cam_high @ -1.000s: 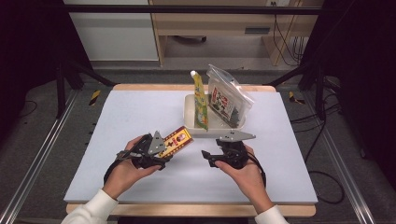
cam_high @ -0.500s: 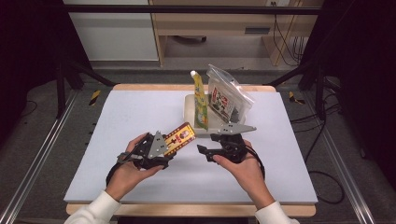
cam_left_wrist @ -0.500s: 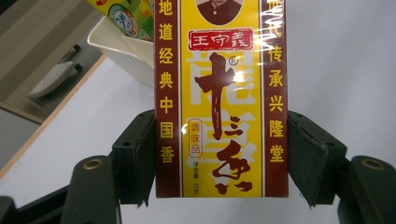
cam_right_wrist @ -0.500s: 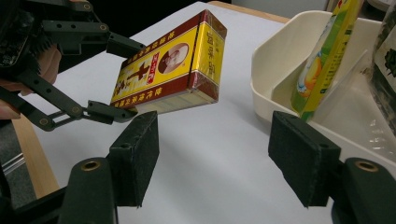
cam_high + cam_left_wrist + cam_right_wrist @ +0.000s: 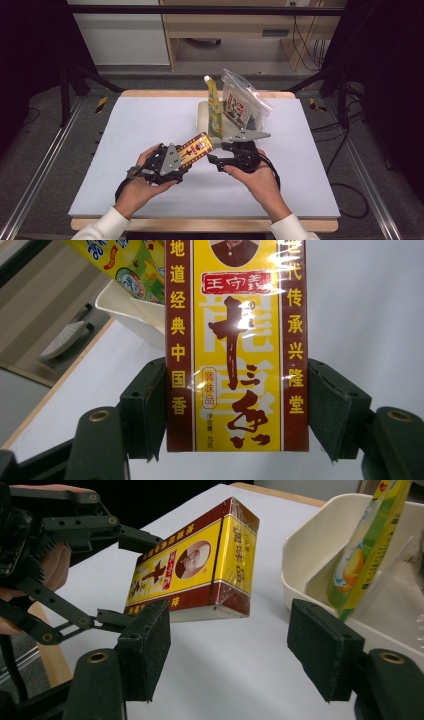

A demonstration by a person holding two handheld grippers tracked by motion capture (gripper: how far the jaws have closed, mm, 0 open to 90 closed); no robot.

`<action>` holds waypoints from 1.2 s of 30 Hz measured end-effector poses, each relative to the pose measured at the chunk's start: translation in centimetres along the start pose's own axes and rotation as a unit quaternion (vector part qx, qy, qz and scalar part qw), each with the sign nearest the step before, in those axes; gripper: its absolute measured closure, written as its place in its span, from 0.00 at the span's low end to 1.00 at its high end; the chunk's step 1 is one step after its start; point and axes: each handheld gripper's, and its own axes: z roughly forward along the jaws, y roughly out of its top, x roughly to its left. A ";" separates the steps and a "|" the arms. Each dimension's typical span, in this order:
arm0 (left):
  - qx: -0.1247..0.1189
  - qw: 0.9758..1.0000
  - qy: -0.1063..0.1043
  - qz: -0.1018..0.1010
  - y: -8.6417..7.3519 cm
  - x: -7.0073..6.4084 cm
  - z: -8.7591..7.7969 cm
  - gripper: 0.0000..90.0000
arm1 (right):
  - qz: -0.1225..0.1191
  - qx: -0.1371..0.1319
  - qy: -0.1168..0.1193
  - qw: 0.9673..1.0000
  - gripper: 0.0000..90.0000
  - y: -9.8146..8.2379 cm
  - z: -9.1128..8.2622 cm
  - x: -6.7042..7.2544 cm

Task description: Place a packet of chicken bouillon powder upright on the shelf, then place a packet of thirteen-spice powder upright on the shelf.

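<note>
A red-and-yellow box (image 5: pixel 196 148) with Chinese print hangs above the table, and my left gripper (image 5: pixel 182 159) is shut on its near end. In the left gripper view the two pads press on the box's (image 5: pixel 235 340) long red sides. My right gripper (image 5: pixel 212 161) stands open just right of the box's free end, jaws pointing at it. In the right gripper view the box (image 5: pixel 200 575) floats beyond my right gripper's (image 5: pixel 230 645) parted jaws, with nothing between them, and the left gripper (image 5: pixel 127 577) clamps the box from the left.
A cream tray (image 5: pixel 202 111) stands behind the box, with an upright yellow-green pouch (image 5: pixel 215 107) and a clear printed bag (image 5: pixel 245 105) in it. The tray's rim (image 5: pixel 310 540) is close on the right of my right gripper. White table surface (image 5: pixel 125 130) lies to the left.
The left hand has lifted the box a little, up and toward the tray. The right gripper has risen slightly and come nearer the box's free end.
</note>
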 end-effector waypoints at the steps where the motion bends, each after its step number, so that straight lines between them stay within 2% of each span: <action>1: 0.000 1.000 0.001 0.002 0.0 0.0 0.0 0.36 | -0.001 0.000 0.003 1.000 0.38 0.0 0.0 0.0; 8: -0.006 1.000 0.000 0.008 0.1 -0.3 -0.1 0.36 | 0.006 0.002 0.012 1.000 0.38 0.2 0.5 0.1; 16: -0.012 1.000 -0.003 0.015 0.3 -0.8 -0.2 0.36 | 0.021 -0.001 0.035 0.999 0.39 0.5 1.0 0.1; 26: -0.027 0.999 -0.002 0.024 0.7 -1.2 -0.3 0.36 | 0.035 -0.001 0.055 0.998 0.49 0.8 1.1 0.0; 30: -0.027 0.999 -0.002 0.025 0.7 -1.2 -0.3 0.36 | 0.040 0.001 0.057 0.998 0.53 0.8 1.1 -0.1; 36: -0.028 0.999 0.000 0.026 0.6 -1.3 -0.1 0.36 | 0.057 -0.001 0.071 0.996 0.58 0.7 1.0 -0.4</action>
